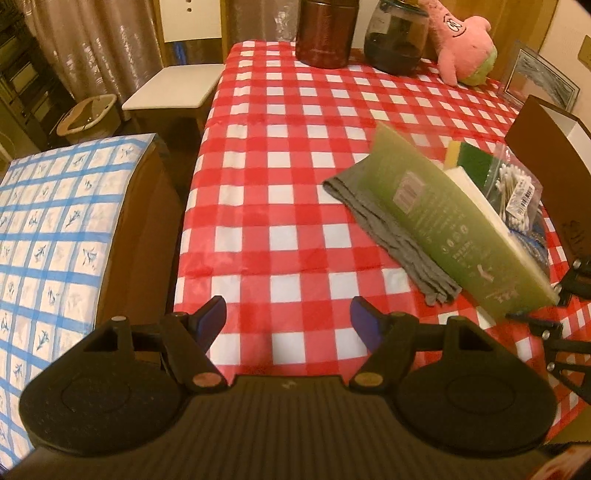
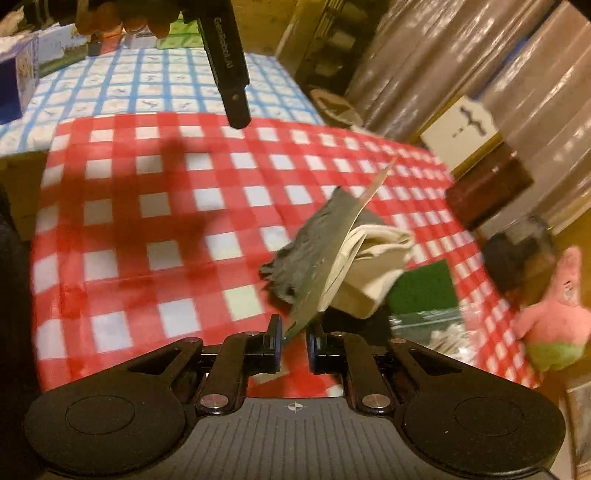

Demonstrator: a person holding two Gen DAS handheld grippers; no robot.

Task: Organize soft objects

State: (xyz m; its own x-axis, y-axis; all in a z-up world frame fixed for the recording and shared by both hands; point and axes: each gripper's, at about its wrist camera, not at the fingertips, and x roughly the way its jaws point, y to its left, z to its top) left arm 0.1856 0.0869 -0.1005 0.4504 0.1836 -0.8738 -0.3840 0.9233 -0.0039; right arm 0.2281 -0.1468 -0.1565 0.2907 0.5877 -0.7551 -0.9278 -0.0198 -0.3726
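My right gripper (image 2: 294,332) is shut on the near edge of a flat green packet (image 1: 443,221) (image 2: 334,251), which stands tilted on edge above the red checked tablecloth (image 1: 280,177). A folded cream cloth (image 2: 376,258) shows inside the packet. A crumpled grey cloth (image 1: 388,229) (image 2: 306,243) lies against the packet's left side. My left gripper (image 1: 288,310) hangs open over bare tablecloth near the front edge, with nothing between its fingers. A pink plush toy (image 1: 465,40) (image 2: 561,306) leans at the far end of the table.
A green and yellow sponge (image 1: 469,158), a bag of cotton swabs (image 1: 513,188) and an open brown box (image 1: 554,155) lie to the right of the packet. Two dark jars (image 1: 325,33) stand at the back. A chair (image 1: 173,85) and a blue checked table (image 1: 48,221) are on the left.
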